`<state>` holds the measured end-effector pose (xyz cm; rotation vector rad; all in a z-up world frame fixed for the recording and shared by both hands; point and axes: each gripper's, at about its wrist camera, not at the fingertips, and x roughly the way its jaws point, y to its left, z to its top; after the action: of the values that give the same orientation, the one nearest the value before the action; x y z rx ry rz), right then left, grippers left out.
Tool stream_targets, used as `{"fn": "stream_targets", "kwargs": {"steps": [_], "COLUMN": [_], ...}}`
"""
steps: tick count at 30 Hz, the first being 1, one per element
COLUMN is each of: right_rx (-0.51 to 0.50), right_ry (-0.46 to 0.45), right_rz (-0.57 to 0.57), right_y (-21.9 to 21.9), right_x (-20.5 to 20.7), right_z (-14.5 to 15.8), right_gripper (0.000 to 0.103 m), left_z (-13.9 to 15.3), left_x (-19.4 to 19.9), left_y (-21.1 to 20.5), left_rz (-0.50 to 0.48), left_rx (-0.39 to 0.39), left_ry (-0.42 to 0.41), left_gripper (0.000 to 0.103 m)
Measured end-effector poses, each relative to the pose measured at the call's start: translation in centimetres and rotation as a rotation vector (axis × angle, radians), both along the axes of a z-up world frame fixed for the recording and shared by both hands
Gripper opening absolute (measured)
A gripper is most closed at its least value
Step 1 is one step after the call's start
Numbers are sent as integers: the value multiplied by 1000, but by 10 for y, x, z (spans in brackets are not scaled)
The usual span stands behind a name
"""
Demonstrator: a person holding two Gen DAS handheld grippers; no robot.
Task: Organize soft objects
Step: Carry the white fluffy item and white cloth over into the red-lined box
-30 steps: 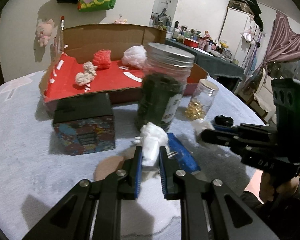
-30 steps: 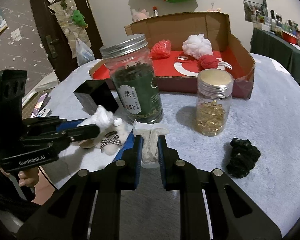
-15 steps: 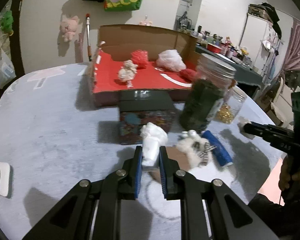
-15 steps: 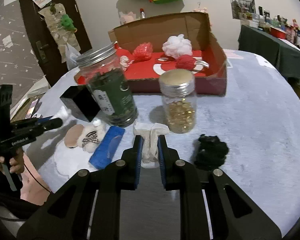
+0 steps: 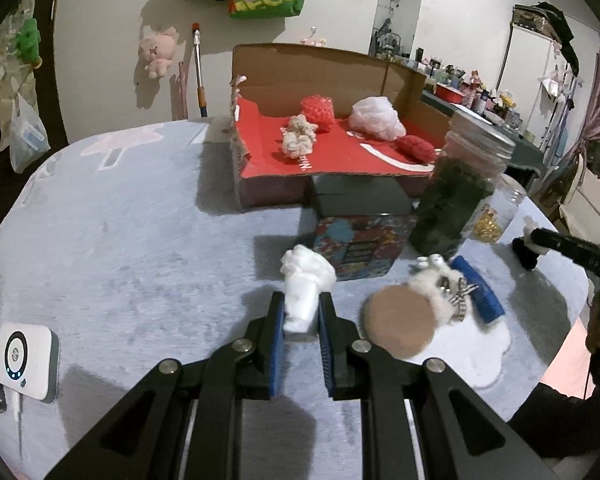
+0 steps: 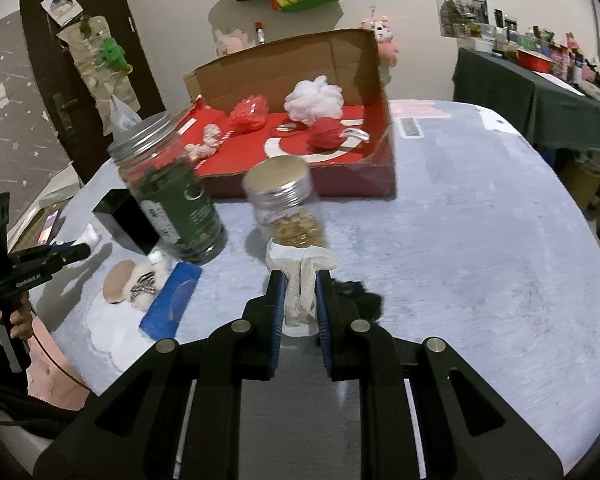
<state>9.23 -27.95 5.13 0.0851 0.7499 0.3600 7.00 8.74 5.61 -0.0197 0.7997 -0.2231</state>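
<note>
My left gripper (image 5: 302, 306) is shut on a white soft wad (image 5: 308, 274) held above the table. My right gripper (image 6: 300, 286) is shut on a white mesh cloth (image 6: 302, 258). An open cardboard box (image 5: 320, 68) with a red floor stands at the back, holding a red mesh puff (image 5: 317, 109), a cream scrunchie (image 5: 299, 142), a white puff (image 5: 376, 118) and a red yarn ball (image 5: 416, 148). A fluffy white toy with a striped bow (image 5: 440, 284) lies near the front edge. A black fuzzy piece (image 6: 360, 298) lies just behind my right fingers.
A green tea jar (image 6: 172, 196), a small jar of gold pills (image 6: 290, 208) and a black tin box (image 5: 356, 232) stand before the cardboard box. A tan round pad (image 5: 398, 322) and a blue flat thing (image 6: 172, 298) lie by the toy. A white device (image 5: 26, 360) sits at the left edge.
Both grippers kept their grip and drew apart sideways. The left one swung left, so the jars slid right in its view. The right one swung right past the gold jar.
</note>
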Motion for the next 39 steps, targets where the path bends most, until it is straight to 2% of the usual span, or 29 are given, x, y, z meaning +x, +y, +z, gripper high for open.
{"fn": "stream_targets", "kwargs": {"steps": [6, 11, 20, 34, 39], "right_rx": [-23, -42, -89, -188, -179], "right_ry": [-2, -4, -4, -48, -54], "right_rz": [-2, 39, 116, 245, 273], "right_y": [-13, -19, -16, -3, -3], "right_x": [12, 28, 51, 70, 79], "right_z": [4, 5, 7, 17, 23], "right_gripper": [15, 15, 15, 15, 15], "left_z": [-2, 0, 6, 19, 26], "left_x": [6, 15, 39, 66, 78], "left_y": [12, 20, 32, 27, 23], "left_rz": [-17, -62, -130, -251, -281], "left_rx": [-12, -1, -9, 43, 62], "left_ry": [-5, -42, -50, -68, -72], "left_gripper": [16, 16, 16, 16, 16]}}
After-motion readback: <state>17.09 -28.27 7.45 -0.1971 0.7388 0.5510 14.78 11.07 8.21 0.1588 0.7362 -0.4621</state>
